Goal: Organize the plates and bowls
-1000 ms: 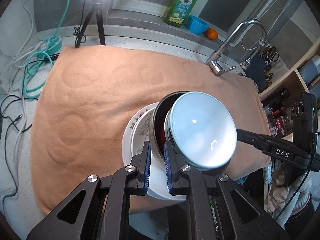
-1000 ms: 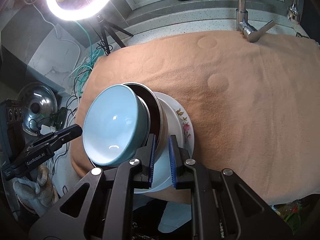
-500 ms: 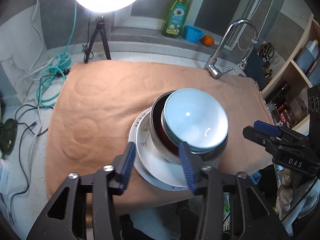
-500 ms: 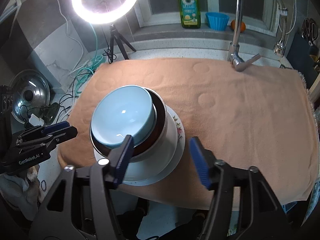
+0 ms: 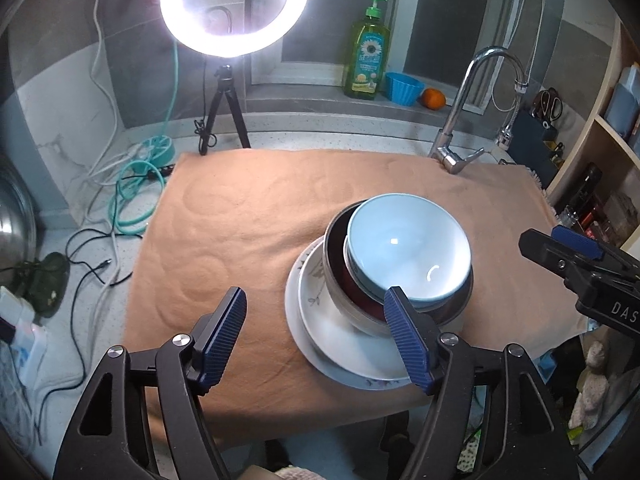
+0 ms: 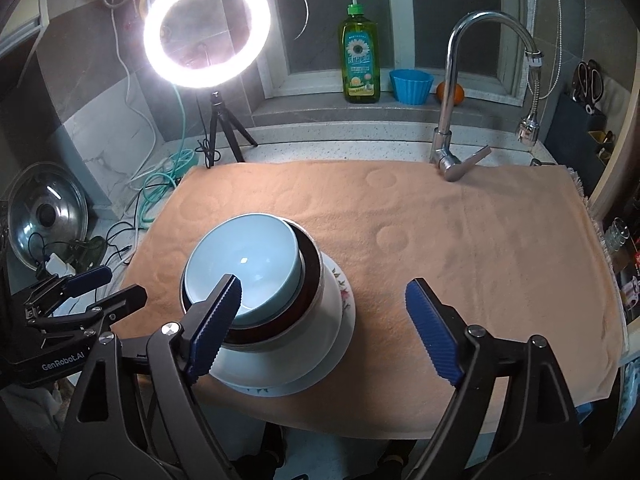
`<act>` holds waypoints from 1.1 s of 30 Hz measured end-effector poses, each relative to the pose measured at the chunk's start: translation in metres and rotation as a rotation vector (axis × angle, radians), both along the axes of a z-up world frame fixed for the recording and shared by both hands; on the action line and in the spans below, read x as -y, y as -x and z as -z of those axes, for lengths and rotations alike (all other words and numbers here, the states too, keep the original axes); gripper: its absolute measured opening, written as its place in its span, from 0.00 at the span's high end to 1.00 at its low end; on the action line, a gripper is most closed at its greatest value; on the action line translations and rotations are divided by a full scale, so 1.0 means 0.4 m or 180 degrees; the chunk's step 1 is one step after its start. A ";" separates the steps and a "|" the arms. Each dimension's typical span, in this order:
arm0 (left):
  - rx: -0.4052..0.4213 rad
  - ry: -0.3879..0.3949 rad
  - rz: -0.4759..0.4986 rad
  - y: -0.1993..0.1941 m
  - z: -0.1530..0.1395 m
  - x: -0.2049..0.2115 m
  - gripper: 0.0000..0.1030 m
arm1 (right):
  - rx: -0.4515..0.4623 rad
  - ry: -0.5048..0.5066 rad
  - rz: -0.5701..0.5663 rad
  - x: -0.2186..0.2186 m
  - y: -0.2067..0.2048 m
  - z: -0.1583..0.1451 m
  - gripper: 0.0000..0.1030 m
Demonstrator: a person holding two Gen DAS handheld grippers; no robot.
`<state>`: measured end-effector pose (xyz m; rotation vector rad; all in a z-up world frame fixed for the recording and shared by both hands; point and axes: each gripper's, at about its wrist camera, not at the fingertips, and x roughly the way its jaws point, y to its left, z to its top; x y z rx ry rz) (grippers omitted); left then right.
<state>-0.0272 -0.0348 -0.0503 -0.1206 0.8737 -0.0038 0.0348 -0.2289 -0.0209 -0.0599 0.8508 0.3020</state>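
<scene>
Bowls: three nested in one stack, a light blue bowl point(image 5: 408, 248) on top, a dark-lined steel bowl point(image 5: 340, 280) under it, a white bowl point(image 6: 316, 320) below. Plates: one floral plate point(image 5: 320, 344) seen for sure at the bottom, maybe a second, rims overlap. One orange towel point(image 6: 440, 240). One faucet point(image 6: 452, 128). One ring light point(image 6: 206, 28) on one tripod. One green soap bottle point(image 6: 358, 56), one blue cup point(image 6: 412, 85), one orange fruit point(image 5: 433, 98). One pot lid point(image 6: 44, 216). Two grippers: left gripper point(image 5: 316, 334), right gripper point(image 6: 322, 328).
</scene>
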 end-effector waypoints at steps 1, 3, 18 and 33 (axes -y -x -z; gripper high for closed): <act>0.0012 -0.0001 -0.0008 -0.001 -0.003 -0.001 0.31 | 0.0007 -0.0012 0.0008 0.002 0.000 0.000 0.16; 0.0029 0.0002 -0.0006 -0.001 -0.006 -0.001 0.31 | -0.0006 -0.0045 -0.0001 0.003 -0.001 -0.001 0.16; 0.0035 0.0110 -0.0007 -0.010 -0.010 0.004 0.31 | 0.0020 -0.0031 -0.0007 -0.003 0.000 -0.002 0.16; 0.0020 0.0076 -0.0026 -0.010 -0.007 0.016 0.31 | 0.0012 -0.0033 -0.0026 -0.008 0.000 0.003 0.16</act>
